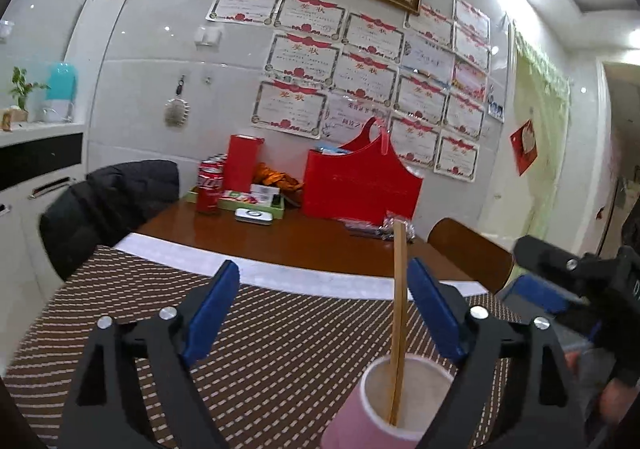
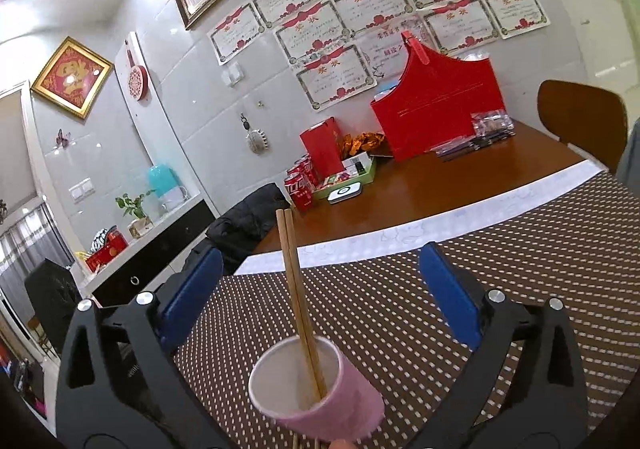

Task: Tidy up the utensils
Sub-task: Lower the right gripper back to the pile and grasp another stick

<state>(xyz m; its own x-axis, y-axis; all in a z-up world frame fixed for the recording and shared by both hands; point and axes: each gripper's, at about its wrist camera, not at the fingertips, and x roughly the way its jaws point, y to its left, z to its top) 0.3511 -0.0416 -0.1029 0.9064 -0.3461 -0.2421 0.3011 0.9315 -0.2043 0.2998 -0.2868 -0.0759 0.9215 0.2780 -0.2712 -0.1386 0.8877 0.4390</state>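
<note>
A pink paper cup (image 1: 384,409) (image 2: 320,397) stands on the brown dotted placemat (image 1: 260,329) (image 2: 480,289). A pair of wooden chopsticks (image 1: 399,313) (image 2: 298,297) stands upright in it. My left gripper (image 1: 324,297) is open and empty, its blue pads either side of the space above the cup, the right pad close beside the chopsticks. My right gripper (image 2: 320,277) is open and empty, with the cup low between its fingers. The right gripper also shows at the right edge of the left wrist view (image 1: 568,289).
At the back of the wooden table (image 1: 300,237) stand cola cans (image 1: 210,185), a red box (image 1: 244,163), a red basket (image 1: 360,185), a green tray and a white device (image 1: 254,216). A chair with a black jacket (image 1: 108,205) is at left, a wooden chair (image 1: 468,253) at right.
</note>
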